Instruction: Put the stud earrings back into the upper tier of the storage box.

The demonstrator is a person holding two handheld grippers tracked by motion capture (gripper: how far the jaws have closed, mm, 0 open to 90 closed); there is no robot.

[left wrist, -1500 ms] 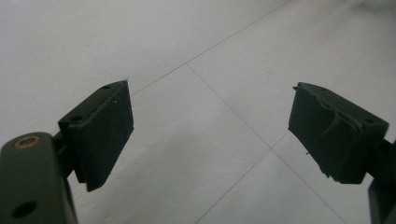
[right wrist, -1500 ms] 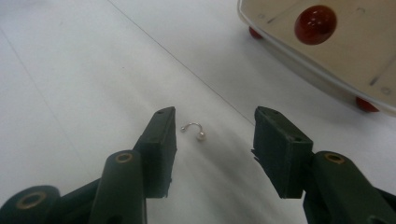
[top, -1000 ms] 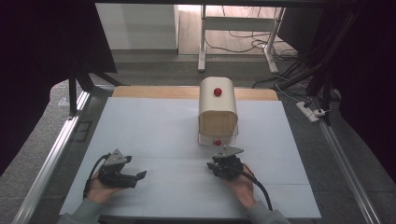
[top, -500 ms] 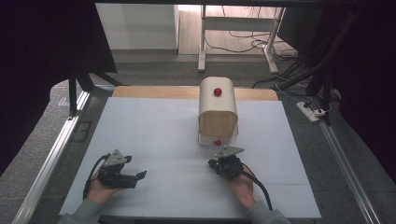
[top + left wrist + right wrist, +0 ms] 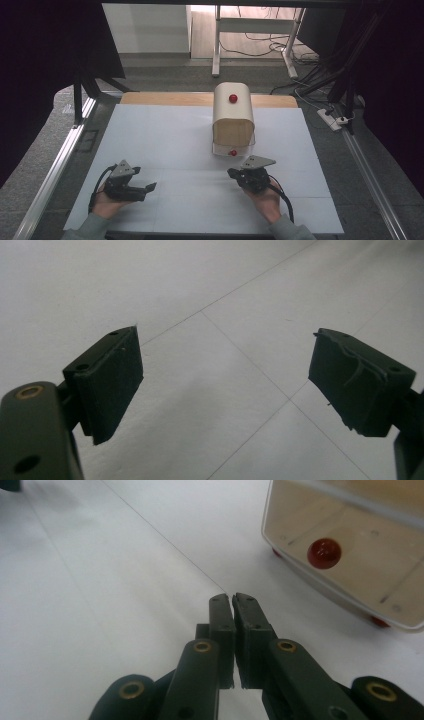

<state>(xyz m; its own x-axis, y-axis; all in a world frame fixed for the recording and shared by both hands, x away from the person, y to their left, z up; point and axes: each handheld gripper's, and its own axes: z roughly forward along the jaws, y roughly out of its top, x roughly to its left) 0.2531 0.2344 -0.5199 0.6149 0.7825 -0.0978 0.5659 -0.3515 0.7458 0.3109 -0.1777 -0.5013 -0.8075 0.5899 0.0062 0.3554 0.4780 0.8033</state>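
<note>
Hand-held gripper (image 5: 238, 174) over white table (image 5: 165, 135)

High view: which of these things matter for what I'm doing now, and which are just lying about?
In play:
bread box with its red knob
right gripper, jaws shut, just short of the box front
left gripper, jaws open, resting on the table

Lying about:
power strip on the floor
cables behind the table

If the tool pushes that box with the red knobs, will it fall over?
Probably not. The box sits low and long on the table, so it looks hard to tip. Its small red feet may let it slide instead. The shut right tool is close to its front red knob.
</note>
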